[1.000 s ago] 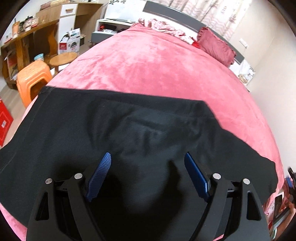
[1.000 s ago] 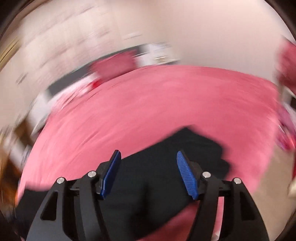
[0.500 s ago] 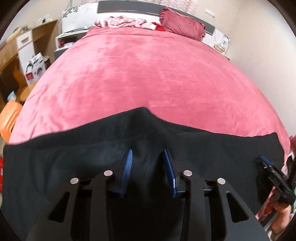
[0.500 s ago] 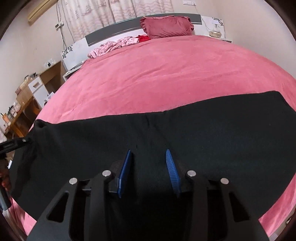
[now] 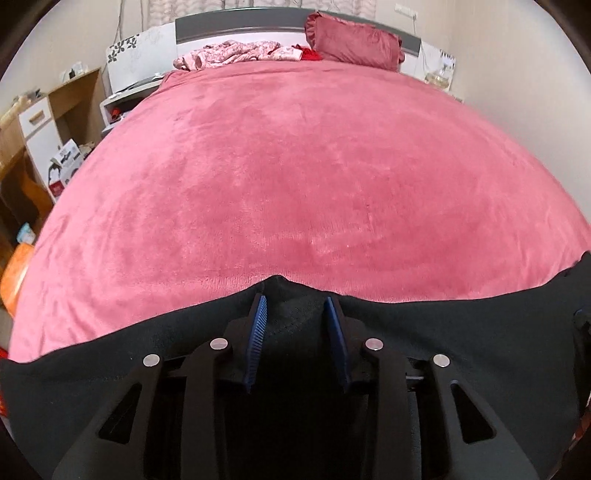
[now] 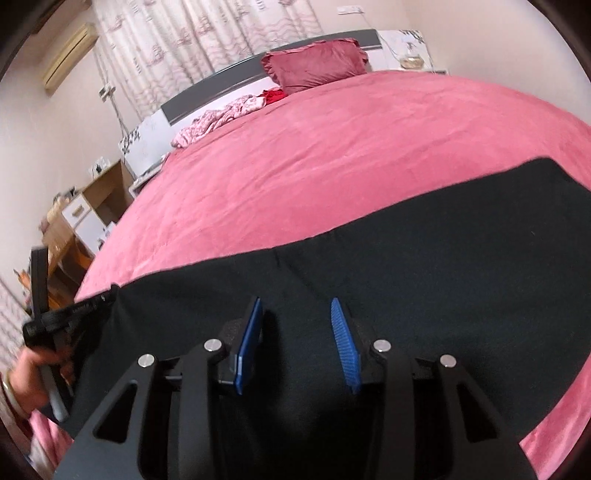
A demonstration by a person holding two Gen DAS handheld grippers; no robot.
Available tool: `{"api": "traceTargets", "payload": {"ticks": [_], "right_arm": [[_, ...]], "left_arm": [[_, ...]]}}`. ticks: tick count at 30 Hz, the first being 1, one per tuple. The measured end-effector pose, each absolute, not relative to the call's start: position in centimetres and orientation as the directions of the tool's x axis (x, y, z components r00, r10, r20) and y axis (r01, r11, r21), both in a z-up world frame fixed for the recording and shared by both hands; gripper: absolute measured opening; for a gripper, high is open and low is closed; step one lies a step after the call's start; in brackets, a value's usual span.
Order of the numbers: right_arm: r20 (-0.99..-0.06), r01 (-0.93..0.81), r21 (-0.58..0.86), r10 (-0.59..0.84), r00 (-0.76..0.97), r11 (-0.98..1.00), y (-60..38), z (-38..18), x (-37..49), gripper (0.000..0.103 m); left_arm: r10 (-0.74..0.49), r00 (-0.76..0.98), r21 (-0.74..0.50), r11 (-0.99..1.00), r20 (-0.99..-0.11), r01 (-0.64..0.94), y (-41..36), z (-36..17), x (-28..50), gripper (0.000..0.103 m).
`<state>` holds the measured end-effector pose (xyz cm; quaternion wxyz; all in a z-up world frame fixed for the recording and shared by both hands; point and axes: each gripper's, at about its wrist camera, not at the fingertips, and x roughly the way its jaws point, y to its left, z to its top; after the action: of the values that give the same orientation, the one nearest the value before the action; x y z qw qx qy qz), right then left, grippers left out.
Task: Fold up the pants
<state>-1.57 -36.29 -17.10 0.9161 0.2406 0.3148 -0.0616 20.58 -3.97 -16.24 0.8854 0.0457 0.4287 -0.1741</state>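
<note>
Black pants [image 5: 461, 339] lie spread across the near edge of a pink bed [image 5: 295, 177]. My left gripper [image 5: 295, 308] has its blue pads partly closed around a raised fold at the pants' far edge. In the right wrist view the pants [image 6: 424, 266] stretch wide across the bed. My right gripper [image 6: 295, 314] hovers over the cloth with its pads apart and nothing visibly between them. The left gripper [image 6: 70, 317] shows at that view's left edge, held in a hand.
A dark red pillow [image 5: 354, 35] and crumpled pink clothes [image 5: 236, 53] lie at the headboard. Wooden shelves and a cabinet [image 5: 40, 122] stand left of the bed, with an orange stool [image 5: 16, 273] beside them. A nightstand [image 5: 439, 68] is at the far right.
My left gripper moved forward to the pants' far edge and narrowed from wide open onto a fold. My right gripper swung over the pants and narrowed, then tilted.
</note>
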Motion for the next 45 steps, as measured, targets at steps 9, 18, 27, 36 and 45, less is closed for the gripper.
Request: {"api": "traceTargets", "payload": {"ticks": [9, 18, 27, 36, 45], "right_arm": [[-0.546, 0.515, 0.583, -0.166, 0.821, 0.629, -47.6, -14.5, -10.0, 0.055], [-0.583, 0.619, 0.754, -0.209, 0.785, 0.22, -57.3, -18.9, -19.4, 0.055], [-0.524, 0.534, 0.832, -0.104, 0.845, 0.151, -61.9, -21.0, -18.8, 0.006], [-0.647, 0.667, 0.68, -0.179, 0.741, 0.306, -62.1, -19.5, -17.5, 0.008], [-0.451, 0.491, 0.842, -0.208, 0.868, 0.223, -61.1, -17.2, -21.3, 0.046]], "left_arm": [[-0.31, 0.606, -0.099, 0.929, -0.732, 0.355, -0.5, -14.8, 16.1, 0.055], [-0.282, 0.609, -0.03, 0.92, -0.741, 0.39, 4.5, -16.0, 13.0, 0.055], [-0.271, 0.611, -0.019, 0.922, -0.744, 0.386, 4.5, -16.1, 12.8, 0.058], [-0.245, 0.599, -0.027, 0.937, -0.762, 0.349, 5.4, -16.4, 12.6, 0.084], [-0.239, 0.608, -0.024, 0.941, -0.757, 0.339, 5.6, -16.4, 12.4, 0.085]]}}
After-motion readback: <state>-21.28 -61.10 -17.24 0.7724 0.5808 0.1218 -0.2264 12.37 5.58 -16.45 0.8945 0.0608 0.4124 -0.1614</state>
